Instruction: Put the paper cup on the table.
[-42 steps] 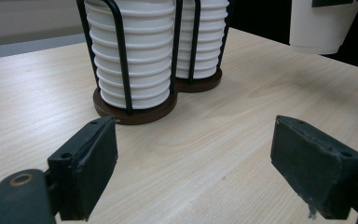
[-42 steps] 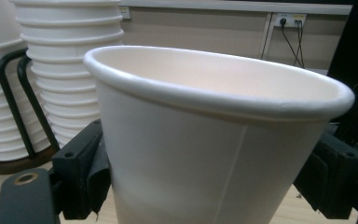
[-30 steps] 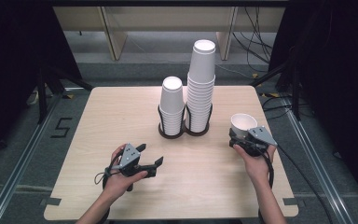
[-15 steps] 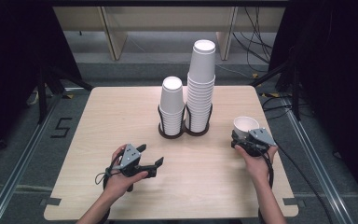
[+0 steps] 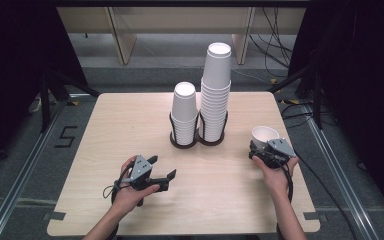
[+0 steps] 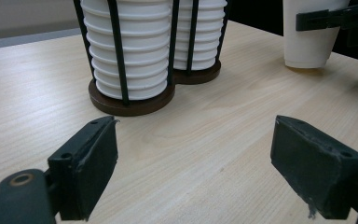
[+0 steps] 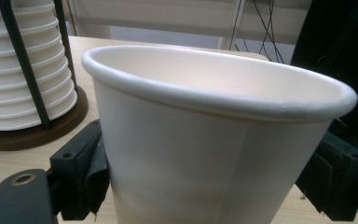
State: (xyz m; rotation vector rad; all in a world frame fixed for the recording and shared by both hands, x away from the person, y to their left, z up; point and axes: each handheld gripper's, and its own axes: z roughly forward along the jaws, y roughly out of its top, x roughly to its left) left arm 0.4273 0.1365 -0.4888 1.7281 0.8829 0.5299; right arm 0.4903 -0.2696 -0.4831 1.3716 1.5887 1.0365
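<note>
A single white paper cup (image 5: 265,134) stands upright near the table's right edge. My right gripper (image 5: 264,147) is shut on it, a black jaw on each side of its wall (image 7: 191,154). The same cup (image 6: 307,37) appears at the top right of the left gripper view with a black jaw across it. My left gripper (image 5: 162,167) rests low over the front left of the table, open and empty, its jaws (image 6: 196,154) facing the cup holders. A short stack of white cups (image 5: 185,112) and a taller stack (image 5: 216,85) stand in two black wire holders.
The two holders share dark round bases (image 5: 196,143) at the middle of the light wooden table (image 5: 110,130). Bare wood lies between the grippers and the holders. Cables (image 5: 290,107) trail off the table's right side, and dark stands flank it.
The right gripper and its cup have drifted slightly toward the person. The left hand and both stacks have stayed where they were.
</note>
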